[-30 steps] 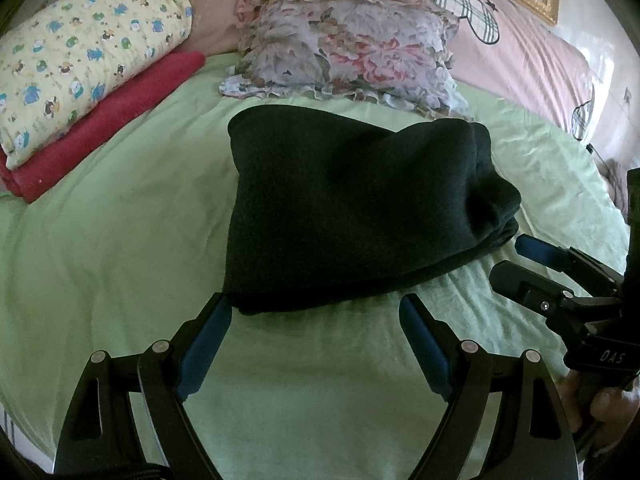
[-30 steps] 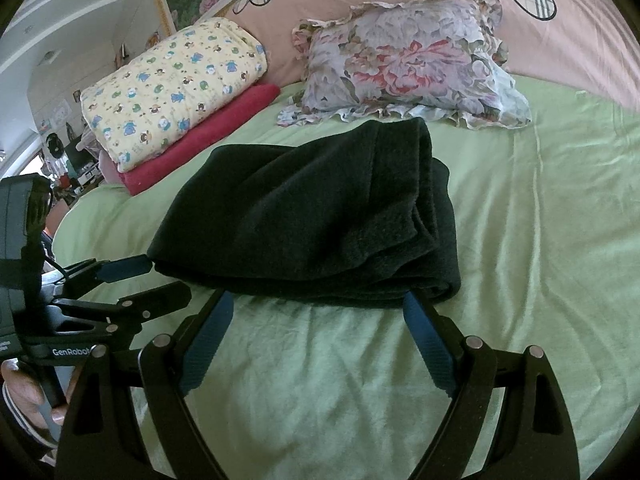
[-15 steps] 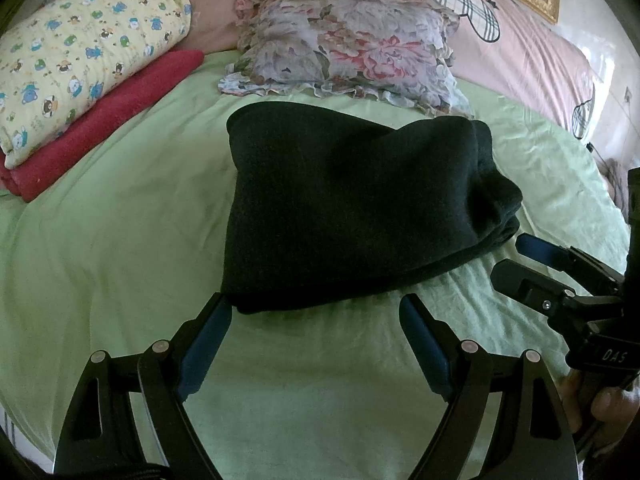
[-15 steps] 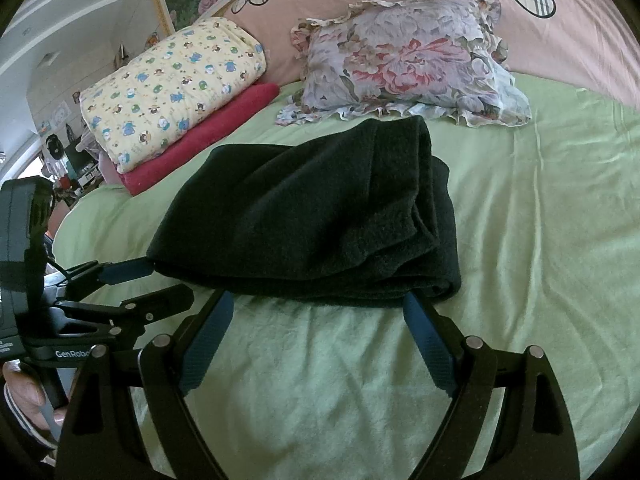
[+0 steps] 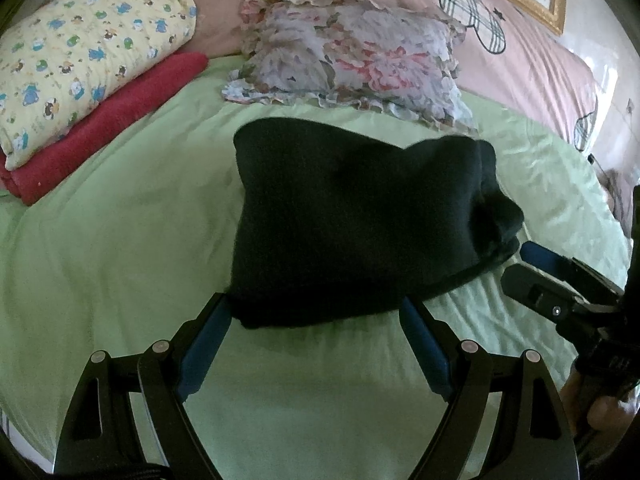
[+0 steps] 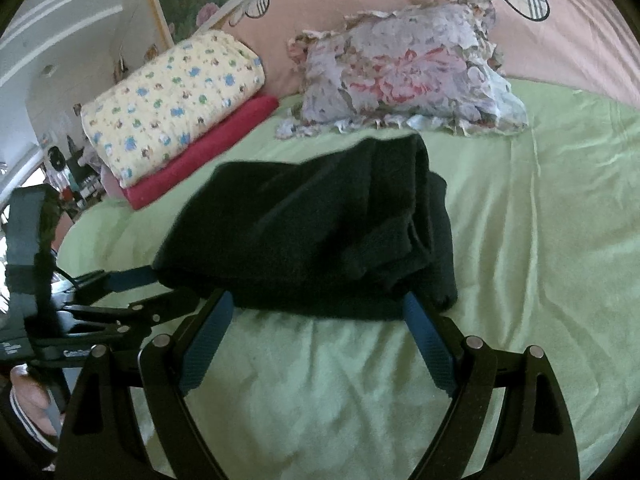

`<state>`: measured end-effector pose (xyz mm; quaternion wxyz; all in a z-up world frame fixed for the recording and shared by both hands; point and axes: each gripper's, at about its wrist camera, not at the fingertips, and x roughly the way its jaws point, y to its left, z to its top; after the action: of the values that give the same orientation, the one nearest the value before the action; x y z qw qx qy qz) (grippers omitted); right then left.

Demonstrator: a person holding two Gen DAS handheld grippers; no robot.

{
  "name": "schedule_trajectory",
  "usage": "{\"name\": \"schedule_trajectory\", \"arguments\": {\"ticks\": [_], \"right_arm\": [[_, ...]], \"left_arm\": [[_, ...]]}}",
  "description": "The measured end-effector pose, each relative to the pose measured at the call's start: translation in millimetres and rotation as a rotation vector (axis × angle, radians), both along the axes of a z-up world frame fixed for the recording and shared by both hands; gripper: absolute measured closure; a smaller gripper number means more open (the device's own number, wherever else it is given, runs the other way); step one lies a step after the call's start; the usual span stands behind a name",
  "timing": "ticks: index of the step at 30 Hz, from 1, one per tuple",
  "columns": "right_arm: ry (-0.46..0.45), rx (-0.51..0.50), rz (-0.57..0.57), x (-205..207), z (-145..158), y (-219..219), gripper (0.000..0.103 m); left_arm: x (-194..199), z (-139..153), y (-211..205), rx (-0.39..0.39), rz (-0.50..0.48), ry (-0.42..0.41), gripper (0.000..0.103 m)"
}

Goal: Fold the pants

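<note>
You have brought both tongs forward since half a second ago: the near edge of the folded pants now sits right at the fingertips in each wrist view, where before a strip of sheet lay between.

Your left tongs (image 5: 316, 308) stand wide apart, gripping nothing, with the blue pads (image 5: 204, 348) flanking the near left corner of the black pants (image 5: 352, 224). Whether the tips touch the fabric, you cannot tell. Your right tongs (image 6: 318, 306) are likewise spread wide and hold nothing, their tips at the near hem toward the right end of the pants (image 6: 312, 228). From the left wrist view the right tongs (image 5: 524, 264) show at the right, one blue tip just beside the bundle's layered right edge. From the right wrist view the left tongs (image 6: 160, 288) come in from the left at the pants' left corner.

The pants lie folded into a thick, roughly rectangular bundle on the green bed sheet (image 5: 120, 240), in the middle of the bed, with stacked fold edges showing on the right side.

Beyond them a ruffled floral pillow (image 5: 352, 56) rests against the pink headboard covering (image 5: 532, 64). To the far left a yellow printed quilt (image 5: 88, 52) lies on a folded red blanket (image 5: 108, 124).
</note>
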<state>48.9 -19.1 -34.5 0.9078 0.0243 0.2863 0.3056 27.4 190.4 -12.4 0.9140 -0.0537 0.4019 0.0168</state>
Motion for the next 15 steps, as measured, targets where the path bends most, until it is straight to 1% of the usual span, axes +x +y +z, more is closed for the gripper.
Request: {"name": "schedule_trajectory", "arguments": {"ticks": [5,12,15], "right_arm": [[0.017,-0.003,-0.003,2.6,-1.5,0.4,0.016],[0.018,0.011,-0.013,4.5,0.8,-2.4,0.015],[0.019,0.015,-0.019,4.4,1.7,-3.8,0.015]], "left_arm": [[4.9,1.9,0.9,0.008,0.005,-0.003,0.017],[9.8,6.9,-2.4,0.029,0.004,-0.017,0.017],[14.2,5.9,-5.0,0.029,0.006,-0.001,0.017]]}}
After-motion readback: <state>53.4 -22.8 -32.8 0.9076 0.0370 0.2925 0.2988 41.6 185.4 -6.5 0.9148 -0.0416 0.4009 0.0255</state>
